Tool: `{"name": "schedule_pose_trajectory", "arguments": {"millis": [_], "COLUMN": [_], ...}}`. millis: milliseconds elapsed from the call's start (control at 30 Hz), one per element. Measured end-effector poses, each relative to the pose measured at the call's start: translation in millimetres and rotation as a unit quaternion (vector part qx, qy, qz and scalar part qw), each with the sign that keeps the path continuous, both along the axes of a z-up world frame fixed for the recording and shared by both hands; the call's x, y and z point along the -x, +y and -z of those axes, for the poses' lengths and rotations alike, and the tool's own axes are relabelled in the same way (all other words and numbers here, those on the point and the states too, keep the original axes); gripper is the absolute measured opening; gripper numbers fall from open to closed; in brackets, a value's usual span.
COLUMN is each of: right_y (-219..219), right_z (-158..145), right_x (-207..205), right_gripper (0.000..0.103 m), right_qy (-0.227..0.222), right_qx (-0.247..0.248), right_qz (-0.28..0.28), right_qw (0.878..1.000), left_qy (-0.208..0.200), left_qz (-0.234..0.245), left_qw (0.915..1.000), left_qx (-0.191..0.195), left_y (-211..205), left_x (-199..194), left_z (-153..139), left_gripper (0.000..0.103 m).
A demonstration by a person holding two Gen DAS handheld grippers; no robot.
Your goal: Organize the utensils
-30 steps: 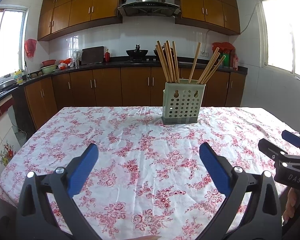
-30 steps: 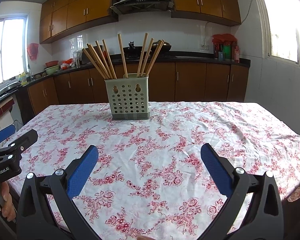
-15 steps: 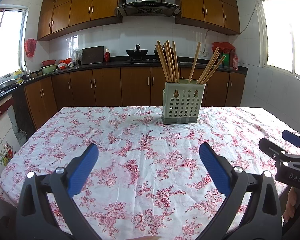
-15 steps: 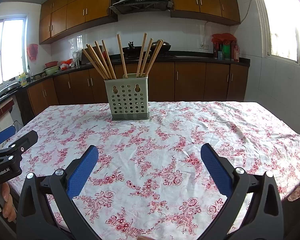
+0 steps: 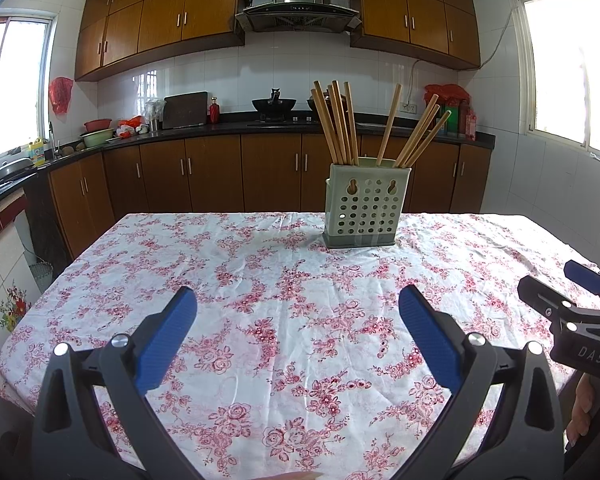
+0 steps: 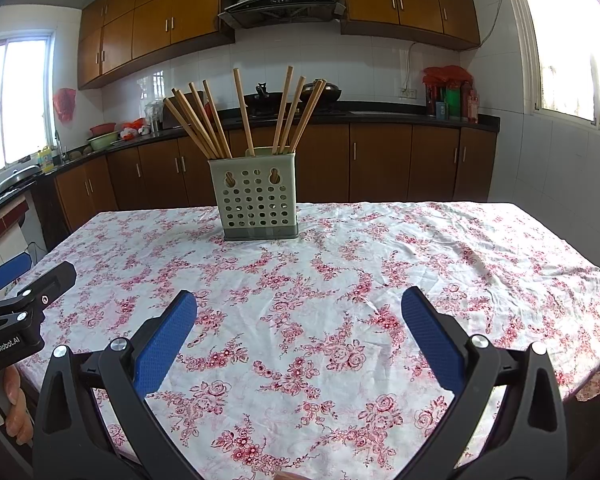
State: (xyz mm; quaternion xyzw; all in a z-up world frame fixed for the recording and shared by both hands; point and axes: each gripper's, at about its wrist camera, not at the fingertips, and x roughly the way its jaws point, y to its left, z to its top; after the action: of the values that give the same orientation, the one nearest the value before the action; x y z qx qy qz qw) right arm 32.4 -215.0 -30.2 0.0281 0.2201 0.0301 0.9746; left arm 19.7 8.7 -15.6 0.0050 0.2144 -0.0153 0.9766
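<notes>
- Chopsticks (image 5: 342,120) stand in a pale green perforated holder (image 5: 366,208) on the floral tabletop (image 5: 284,312), toward its far side; from the left wrist view the holder sits at about 1 o'clock, from the right wrist view at about 11 o'clock.
- They fan out loosely: one bundle leans to 11 o'clock, a single stick is near upright, others tilt to 1 o'clock.
- Judged from their look, they are light, stiff wooden sticks, smooth and thin, so likely to twist or slide between flat pads. A hold on the bare upper shaft, above the holder's rim, seems soundest.
- The holder looks light plastic and may tip or skid on the cloth if a stick is dragged sideways; lifting straight along the stick's lean should avoid that.
- Left tongs (image 5: 298,320) are spread wide and hold nothing, low over the near part of the tabletop, aimed forward.
- Right tongs (image 6: 299,322) are likewise wide apart and empty, level with the left, well short of the holder.
- A hand (image 6: 18,408) grips the left handle at 8 o'clock in the right view.
</notes>
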Motion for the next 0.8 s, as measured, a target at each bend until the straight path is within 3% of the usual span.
{"name": "schedule_pose_trajectory", "arguments": {"millis": [800], "right_y": [0.8], "right_z": [0.8], "right_x": [0.5], "right_gripper": [0.101], "right_qy": [0.001], "right_qx": [-0.002], "right_qz": [0.001], "right_qw": [1.0], "left_qy": [0.001], "left_qz": [0.001], "left_qw": [1.0], "left_qx": [0.0], "left_y": [0.2], "left_x": [-0.1], "left_z": [0.7], "left_gripper": [0.099]}}
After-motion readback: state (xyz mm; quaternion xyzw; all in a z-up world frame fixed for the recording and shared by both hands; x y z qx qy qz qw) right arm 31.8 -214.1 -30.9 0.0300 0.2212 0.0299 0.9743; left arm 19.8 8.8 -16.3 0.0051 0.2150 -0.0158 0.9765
